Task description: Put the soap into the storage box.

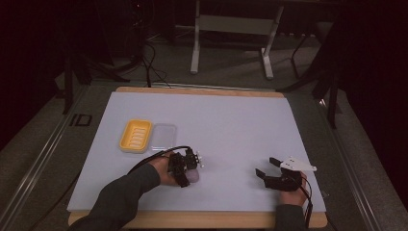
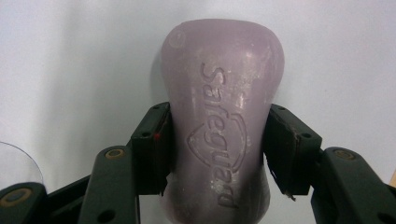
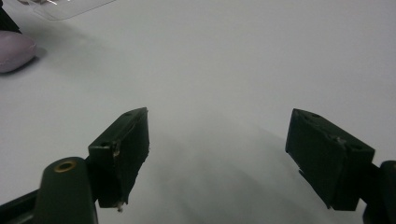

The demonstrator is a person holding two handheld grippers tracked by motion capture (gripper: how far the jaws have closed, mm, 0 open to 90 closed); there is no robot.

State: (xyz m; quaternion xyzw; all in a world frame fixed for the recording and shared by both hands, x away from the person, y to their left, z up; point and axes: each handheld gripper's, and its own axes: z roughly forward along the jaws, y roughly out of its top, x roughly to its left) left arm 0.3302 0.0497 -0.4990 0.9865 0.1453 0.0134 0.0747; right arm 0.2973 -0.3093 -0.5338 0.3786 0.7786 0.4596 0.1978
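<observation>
A pale purple soap bar stamped "Safeguard" lies on the white table top, and both pads of my left gripper touch its narrow waist, one on each side. From above, the soap bar peeks out beside the left gripper at the table's near left-centre. My right gripper rests at the near right with its jaws spread wide and nothing between them. In the right gripper view the right gripper looks over bare surface, with the soap bar far off at the upper left.
A yellow ribbed soap dish sits at the left of the white mat, with a clear lid lying beside it on its right. The lid's edge shows in the right gripper view. A wooden board edge runs along the front.
</observation>
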